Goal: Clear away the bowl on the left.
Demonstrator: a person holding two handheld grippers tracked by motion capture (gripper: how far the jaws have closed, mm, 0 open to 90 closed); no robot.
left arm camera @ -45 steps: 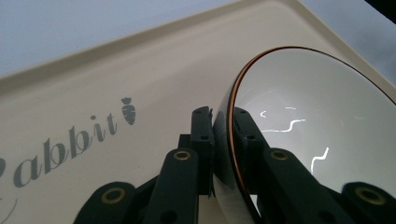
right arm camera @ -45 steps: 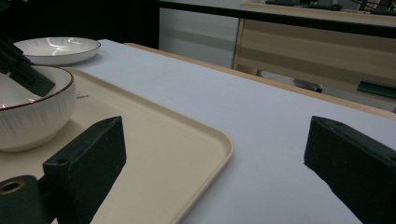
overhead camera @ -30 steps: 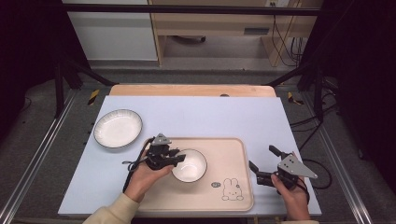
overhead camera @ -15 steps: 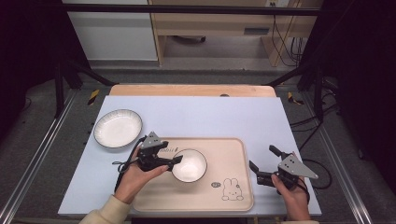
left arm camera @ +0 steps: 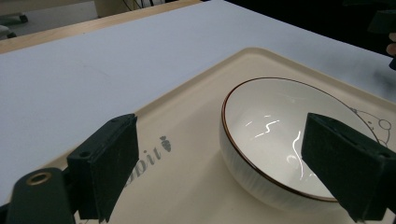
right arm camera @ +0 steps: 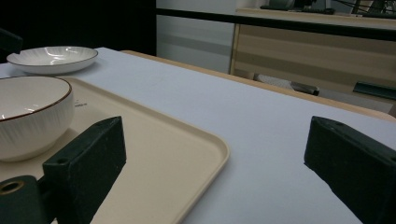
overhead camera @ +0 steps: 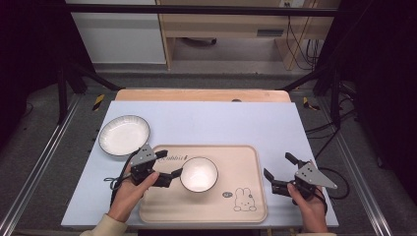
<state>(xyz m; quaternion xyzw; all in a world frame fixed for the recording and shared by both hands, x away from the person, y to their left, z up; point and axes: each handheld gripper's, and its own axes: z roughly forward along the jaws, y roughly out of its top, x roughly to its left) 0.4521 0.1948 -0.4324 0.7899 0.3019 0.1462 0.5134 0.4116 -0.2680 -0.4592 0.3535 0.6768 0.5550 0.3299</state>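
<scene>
Had just spread the left hand-held gripper [overhead camera: 169,163], nothing pinched, with the bowl [overhead camera: 198,174] upright on the tray [overhead camera: 246,157] just ahead of its jaws. Held the right hand-held gripper [overhead camera: 277,165] spread and empty beside the tray. Best drawn back level, clear of the rim, without nudging.

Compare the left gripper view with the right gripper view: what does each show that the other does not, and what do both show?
Left gripper view alone: the open left gripper, the carrot mark and lettering printed on the tray, and the rabbit drawing past the bowl.

Right gripper view alone: the open right gripper, the plate on the table beyond the tray, and the wooden cabinet behind the table.

Both: the bowl with its brown rim, standing on the tray, and the table.
</scene>
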